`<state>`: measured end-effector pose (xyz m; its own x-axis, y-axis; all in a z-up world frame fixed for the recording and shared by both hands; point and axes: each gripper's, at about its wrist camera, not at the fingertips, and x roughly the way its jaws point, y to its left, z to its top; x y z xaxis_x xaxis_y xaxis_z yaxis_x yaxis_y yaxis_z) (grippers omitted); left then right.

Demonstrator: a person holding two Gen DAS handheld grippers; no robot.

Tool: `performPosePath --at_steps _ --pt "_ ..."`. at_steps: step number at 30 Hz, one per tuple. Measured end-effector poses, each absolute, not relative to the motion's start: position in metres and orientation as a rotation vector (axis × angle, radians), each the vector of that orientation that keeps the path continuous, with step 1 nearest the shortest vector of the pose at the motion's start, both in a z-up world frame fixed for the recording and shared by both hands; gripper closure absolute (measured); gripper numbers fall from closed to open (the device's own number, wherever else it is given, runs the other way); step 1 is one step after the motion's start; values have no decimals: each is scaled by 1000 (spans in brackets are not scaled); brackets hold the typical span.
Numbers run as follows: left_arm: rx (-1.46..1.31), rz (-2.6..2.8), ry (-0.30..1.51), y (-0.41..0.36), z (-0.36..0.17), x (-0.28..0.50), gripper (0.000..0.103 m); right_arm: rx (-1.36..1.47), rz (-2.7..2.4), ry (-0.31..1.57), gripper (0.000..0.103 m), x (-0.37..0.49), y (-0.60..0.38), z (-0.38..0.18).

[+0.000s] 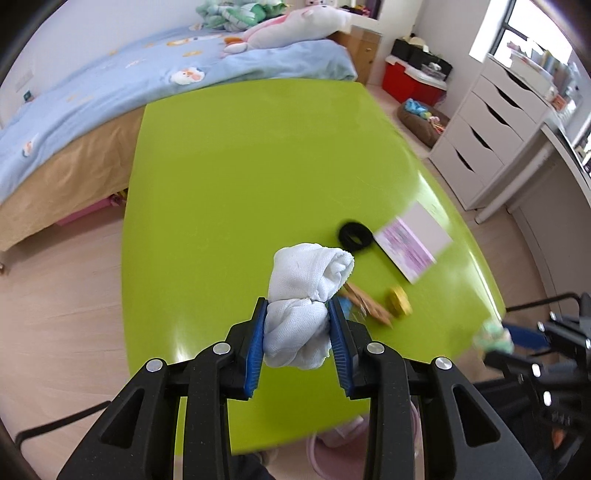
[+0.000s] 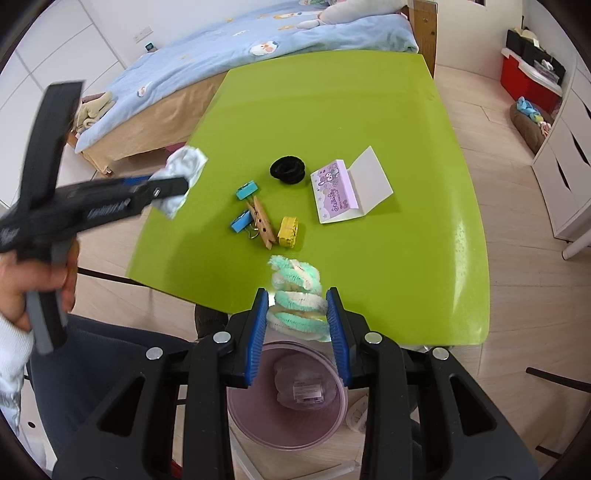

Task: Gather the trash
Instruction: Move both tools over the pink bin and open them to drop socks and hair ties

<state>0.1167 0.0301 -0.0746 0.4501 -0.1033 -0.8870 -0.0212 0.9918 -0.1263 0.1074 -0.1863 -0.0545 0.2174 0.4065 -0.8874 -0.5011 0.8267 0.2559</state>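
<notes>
Desk (image 2: 369,110), lime green, carries a purple card (image 2: 345,192), black hair tie (image 2: 287,169), yellow block (image 2: 288,231), wooden clothespin (image 2: 262,222) and 2 blue binder clips (image 2: 246,190). Pink bin (image 2: 251,417) sits on the floor below its near edge. Left fingers (image 1: 296,325) are clenched on a white cloth wad (image 1: 306,291) above the desk; right fingers (image 2: 298,314) grasp a green-and-white fuzzy coil (image 2: 295,295) over the bin.

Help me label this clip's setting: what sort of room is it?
Most likely a child's bedroom: a bed with cartoon-print bedding, a plush toy on it, and white drawers beside the green table.
</notes>
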Motion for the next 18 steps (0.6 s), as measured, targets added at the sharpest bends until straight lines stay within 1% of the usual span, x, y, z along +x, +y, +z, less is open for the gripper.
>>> performPosePath --at_steps 7,18 --pt "-125 -107 1104 2 -75 64 71 -112 624 1189 71 78 -200 -55" --pt "-131 -204 1154 -44 -95 -3 71 -93 645 1201 71 16 -223 -59"
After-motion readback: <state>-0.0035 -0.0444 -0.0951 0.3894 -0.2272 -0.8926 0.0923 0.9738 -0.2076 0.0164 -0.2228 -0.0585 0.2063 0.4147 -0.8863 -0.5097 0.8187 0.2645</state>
